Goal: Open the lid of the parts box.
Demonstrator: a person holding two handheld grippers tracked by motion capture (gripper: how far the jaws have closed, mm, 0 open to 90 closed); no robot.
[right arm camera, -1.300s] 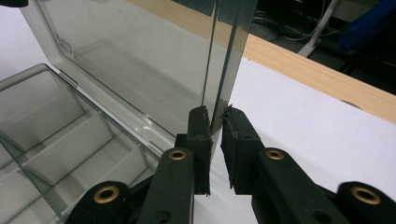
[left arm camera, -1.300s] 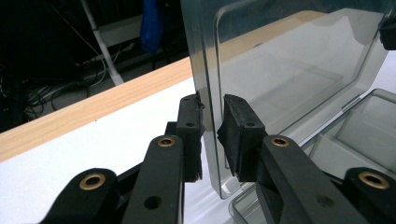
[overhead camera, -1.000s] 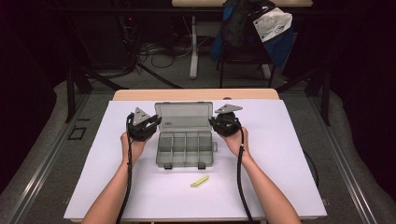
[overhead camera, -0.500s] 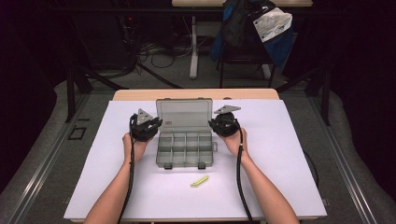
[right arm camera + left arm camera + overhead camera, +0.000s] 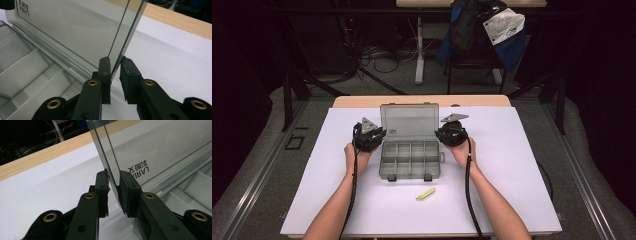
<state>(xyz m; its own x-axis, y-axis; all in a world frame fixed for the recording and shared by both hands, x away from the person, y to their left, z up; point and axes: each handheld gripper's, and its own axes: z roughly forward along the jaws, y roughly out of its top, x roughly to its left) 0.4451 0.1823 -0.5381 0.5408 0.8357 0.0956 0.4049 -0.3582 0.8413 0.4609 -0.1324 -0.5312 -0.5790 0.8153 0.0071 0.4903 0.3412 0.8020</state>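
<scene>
Two black two-jaw grippers flank the clear grey plastic compartment box (image 5: 411, 159) on the white table sheet (image 5: 522, 200); its lid (image 5: 409, 121) stands upright at the far, hinged edge, long axis running left to right between the hands. Left gripper (image 5: 114, 185) pinches the lid's left side edge, right gripper (image 5: 115, 68) straddles the right edge, jaws nearly closed on it. One small yellow-green stick (image 5: 425, 194) lies apart, nearer the person.

the lid (image 5: 160, 147) runs off the top and right edges past the left gripper (image 5: 113, 182). beyond the right gripper (image 5: 115, 66), the lid also leaves the top edge. the printed word (image 5: 23, 8) far left of those jaws is cut short.
</scene>
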